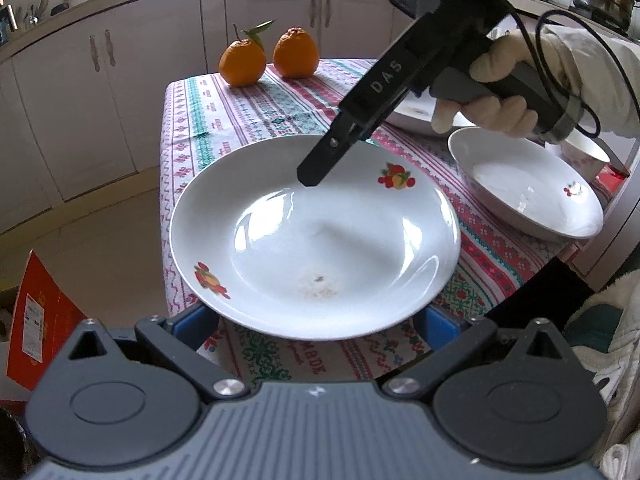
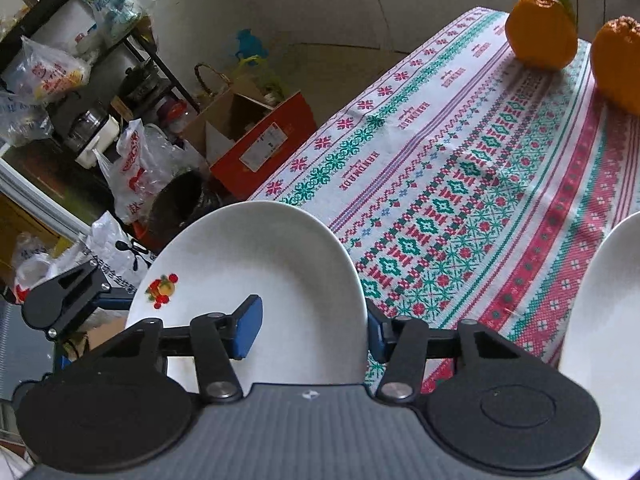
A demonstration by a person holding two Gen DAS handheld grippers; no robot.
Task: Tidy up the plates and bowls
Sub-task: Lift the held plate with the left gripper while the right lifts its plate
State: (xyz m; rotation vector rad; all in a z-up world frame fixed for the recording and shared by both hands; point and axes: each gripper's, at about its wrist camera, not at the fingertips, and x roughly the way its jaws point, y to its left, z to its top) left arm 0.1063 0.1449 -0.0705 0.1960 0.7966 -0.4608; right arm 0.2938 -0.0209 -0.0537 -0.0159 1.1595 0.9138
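left tool (image 1: 316, 322) has its 2 blue pads either side of the near rim of the white plate (image 1: 316, 236), at 6 o'clock of the plate; the pads are mostly hidden under the rim, so cannot tell if they actually clamp it. the plate sits over the near-left part of the worktop (image 1: 248, 116), tilted a bit, left edge hanging past the cloth edge. fruit decals at 8 and 1 o'clock on the rim, a small brown stain near the centre.

right tool (image 2: 314, 330) is clamped on the plate rim: left pad on the inner face, right pad behind the outer edge. in the left wrist view it comes in from 2 o'clock, gloved hand (image 1: 496, 92) on the grip.

second white dish (image 1: 524, 184) at 3 o'clock of the plate, apart from it, with more dishes behind it partly hidden by the hand. 2 oranges (image 1: 272, 56) at 12 o'clock, far end of the worktop. red box (image 2: 260, 144) on the floor by the worktop.
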